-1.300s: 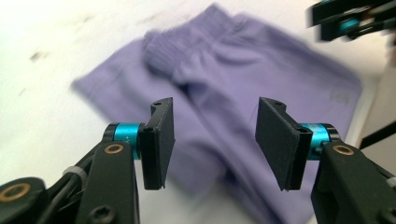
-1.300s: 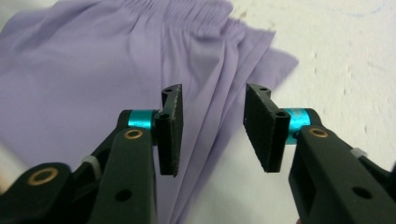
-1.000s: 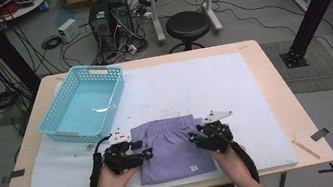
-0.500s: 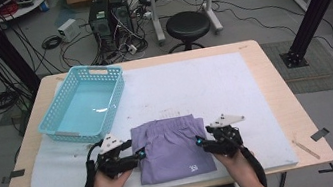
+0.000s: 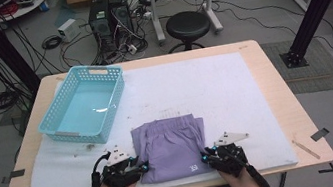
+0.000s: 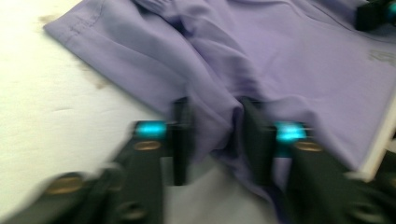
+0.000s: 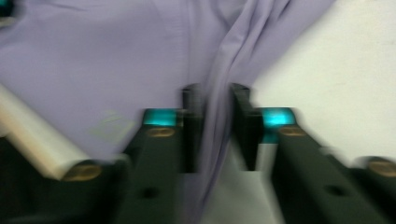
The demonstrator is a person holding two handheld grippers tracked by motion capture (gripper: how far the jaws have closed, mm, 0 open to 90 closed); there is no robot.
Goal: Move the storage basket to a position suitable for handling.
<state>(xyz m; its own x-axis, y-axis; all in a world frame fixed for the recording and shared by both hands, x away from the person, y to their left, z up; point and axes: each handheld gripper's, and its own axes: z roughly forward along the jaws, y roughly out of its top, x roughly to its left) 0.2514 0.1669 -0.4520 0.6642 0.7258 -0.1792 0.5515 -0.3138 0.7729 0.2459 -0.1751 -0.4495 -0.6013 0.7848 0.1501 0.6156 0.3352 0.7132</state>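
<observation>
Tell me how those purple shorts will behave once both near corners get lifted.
The purple shorts will likely sag between the grips: the cloth already bunches into soft folds at the left hand-held gripper and right hand-held gripper. Probably light, since thin fabric lies flat. The folded layers may slide apart.

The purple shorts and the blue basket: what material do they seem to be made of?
The purple shorts look like a thin, smooth woven or knit fabric, matte: it gathers into soft folds between each gripper's jaws and has a puckered elastic waistband. The exact fibre cannot be told. The blue basket looks like moulded plastic, slightly glossy: rigid walls with a regular grid of holes and cut-out handles.
</observation>
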